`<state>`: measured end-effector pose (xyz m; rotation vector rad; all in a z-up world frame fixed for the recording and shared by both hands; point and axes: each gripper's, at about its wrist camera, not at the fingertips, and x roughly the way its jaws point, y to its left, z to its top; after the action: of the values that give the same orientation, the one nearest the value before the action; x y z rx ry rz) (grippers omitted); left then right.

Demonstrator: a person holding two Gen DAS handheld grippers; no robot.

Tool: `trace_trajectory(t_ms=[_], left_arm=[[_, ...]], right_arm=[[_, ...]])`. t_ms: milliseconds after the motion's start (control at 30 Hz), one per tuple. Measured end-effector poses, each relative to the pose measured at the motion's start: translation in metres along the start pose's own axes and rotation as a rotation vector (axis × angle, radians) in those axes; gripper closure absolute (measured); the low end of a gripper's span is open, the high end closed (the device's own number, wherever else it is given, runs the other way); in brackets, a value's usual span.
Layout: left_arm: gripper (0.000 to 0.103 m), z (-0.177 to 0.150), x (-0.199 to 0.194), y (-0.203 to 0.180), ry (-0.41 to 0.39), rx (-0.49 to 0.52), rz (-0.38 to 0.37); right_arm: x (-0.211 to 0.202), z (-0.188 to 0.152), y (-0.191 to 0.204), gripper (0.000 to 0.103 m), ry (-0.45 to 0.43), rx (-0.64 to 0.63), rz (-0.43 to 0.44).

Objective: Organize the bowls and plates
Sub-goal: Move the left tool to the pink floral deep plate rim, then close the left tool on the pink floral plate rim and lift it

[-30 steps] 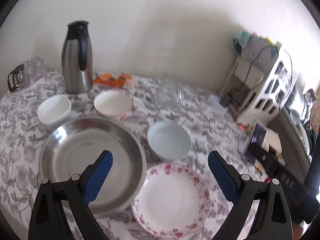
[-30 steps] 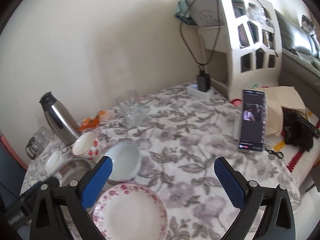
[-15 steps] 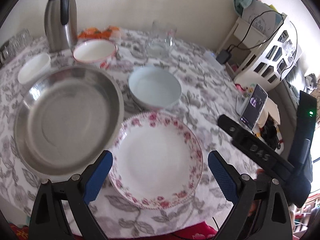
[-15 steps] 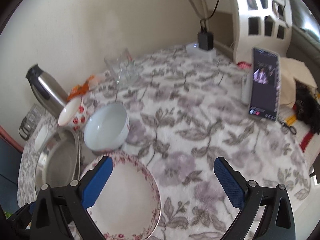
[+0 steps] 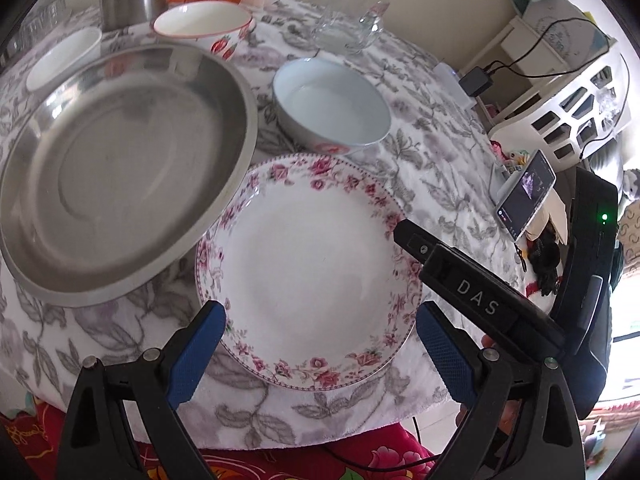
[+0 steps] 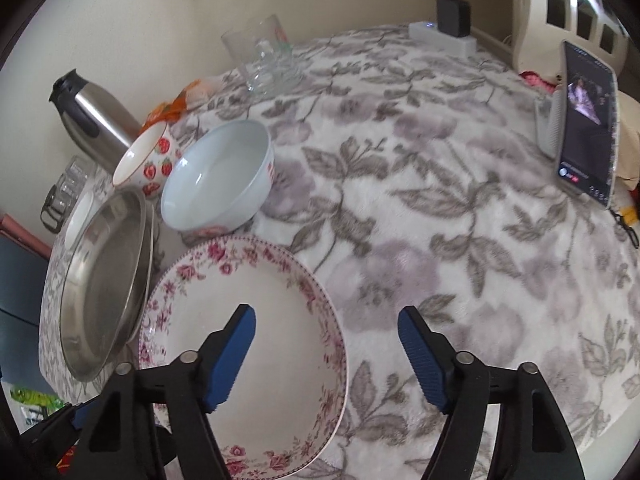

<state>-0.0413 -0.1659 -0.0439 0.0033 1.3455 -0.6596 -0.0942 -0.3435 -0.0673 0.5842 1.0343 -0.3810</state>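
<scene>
Steel pan (image 5: 116, 168): set at the far left of the table; its rim is lapped over the left edge of the floral plate, so a straight lift there is blocked.
Left gripper (image 5: 318, 354): held above the near edge of the plate, blue fingers spread wide, nothing between the pads.
Floral plate (image 5: 308, 272): found at the near edge of the table, flat on the flowered cloth (image 6: 440, 220), empty.
Right gripper (image 6: 326, 354): hung over the plate's right rim, which is straddled by the closing jaws but not yet touched by the pads.
Step in hand: judged to be a pinch on the plate's right rim; the rim should be seated deep between the pads, and the plate slid clear of the pan before any lift.
White bowl (image 5: 332, 106): set just behind the plate, close enough to be knocked.
Strawberry bowl (image 6: 146, 160): farther back, beside the flask (image 6: 94, 116).
Phone (image 6: 586, 120): propped at the far right, well apart.
</scene>
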Motion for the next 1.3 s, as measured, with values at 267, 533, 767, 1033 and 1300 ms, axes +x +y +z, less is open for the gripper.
trace_trajectory(t_ms=[267, 533, 767, 1033, 1300], left_arm=[[0.013, 0.0, 0.006, 0.011, 0.021, -0.05, 0.005], [0.029, -0.001, 0.017, 0.025, 0.059, -0.111, -0.001], [0.037, -0.003, 0.02, 0.027, 0.065, -0.122, -0.002], [0.055, -0.002, 0.022, 0.035, 0.072, -0.151, 0.008], [0.065, -0.005, 0.017, 0.043, 0.059, -0.182, -0.006]], right_arm=[[0.016, -0.006, 0.003, 0.044, 0.061, -0.012, 0.019], [0.028, -0.01, 0.003, 0.051, 0.097, -0.014, 0.028], [0.028, -0.01, 0.001, 0.058, 0.092, 0.003, 0.039], [0.024, -0.008, -0.003, 0.074, 0.076, 0.004, 0.059], [0.029, -0.009, -0.001, 0.077, 0.088, 0.001, 0.052]])
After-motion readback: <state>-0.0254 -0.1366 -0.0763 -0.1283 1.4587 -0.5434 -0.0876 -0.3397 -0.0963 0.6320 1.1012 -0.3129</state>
